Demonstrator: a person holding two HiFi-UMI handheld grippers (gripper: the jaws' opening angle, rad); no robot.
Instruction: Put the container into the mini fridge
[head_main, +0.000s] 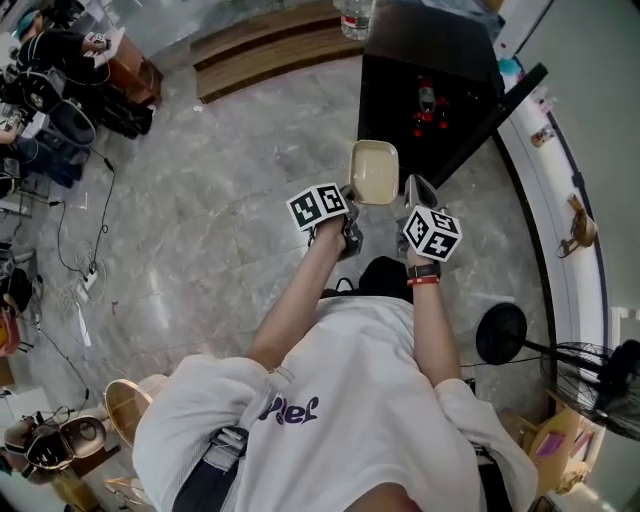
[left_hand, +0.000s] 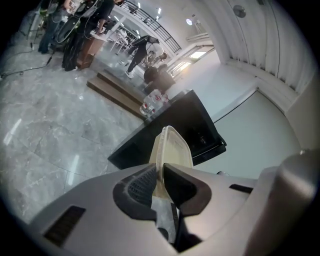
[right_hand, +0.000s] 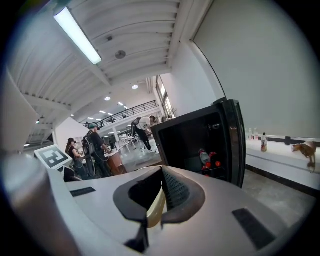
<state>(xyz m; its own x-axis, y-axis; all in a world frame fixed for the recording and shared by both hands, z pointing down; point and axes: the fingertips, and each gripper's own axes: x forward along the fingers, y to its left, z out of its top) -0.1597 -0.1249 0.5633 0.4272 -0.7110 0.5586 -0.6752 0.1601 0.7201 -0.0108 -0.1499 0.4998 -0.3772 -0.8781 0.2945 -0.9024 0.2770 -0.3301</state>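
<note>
Left claw (left_hand: 161, 172): pinching the rim of the cream container (left_hand: 173, 146). Right claw (right_hand: 159, 196): clamped on the container's other edge. The container hangs in the air between the two claws, in front of the mini fridge (head_main: 425, 95) and not yet inside. The fridge door (right_hand: 235, 142) is open, with red-capped bottles (right_hand: 206, 159) within.

Done: container lifted, fridge open.
Left, by my reading: carry it in, set it down, release.

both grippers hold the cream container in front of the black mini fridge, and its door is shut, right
No, the door is open, not shut: the right gripper view looks into the mini fridge, at a bottle inside. The left gripper and right gripper do both hold the cream container in front of it.
</note>
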